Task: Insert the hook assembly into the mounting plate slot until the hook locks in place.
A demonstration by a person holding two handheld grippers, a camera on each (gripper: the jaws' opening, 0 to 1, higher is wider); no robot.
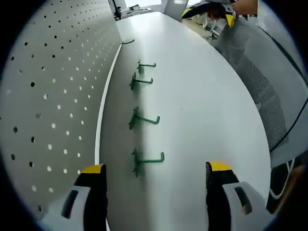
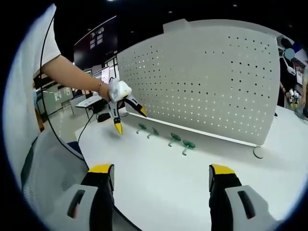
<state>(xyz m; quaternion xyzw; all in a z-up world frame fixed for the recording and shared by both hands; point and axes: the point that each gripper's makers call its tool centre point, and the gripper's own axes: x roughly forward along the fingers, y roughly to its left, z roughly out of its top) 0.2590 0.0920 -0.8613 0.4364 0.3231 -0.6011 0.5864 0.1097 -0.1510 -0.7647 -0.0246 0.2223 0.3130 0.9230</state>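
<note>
Hooks, four green ones, lie in a row on the white table (image 1: 202, 110) just in front of the pegboard (image 1: 53, 86), each apart from its neighbours: the nearest (image 1: 147, 161) between the jaw lines of the left gripper view, then the next (image 1: 143, 119), a third (image 1: 140, 82) and the farthest (image 1: 144, 65). My guess is they were laid out this way so each can be picked singly and sits close to the holes it must enter. None hangs on the board yet, so the job looks barely begun.

Left tongs (image 1: 156, 175) hang above the table with jaws spread wide and nothing between them, lined up over the nearest hook as if to take it next. In the right gripper view the same tool (image 2: 126, 114) shows in a person's hand, jaws apart, tips pointed down toward the end of the row. Right tongs (image 2: 161, 175) stand back from the table edge, jaws wide and empty; from there the whole row (image 2: 163, 135) and the board (image 2: 207, 82) stay in sight, which suits the call to keep everything visible.

Some signs hang in the dark background, too small to read. No brand or label is legible on the hooks, board or tongs.
</note>
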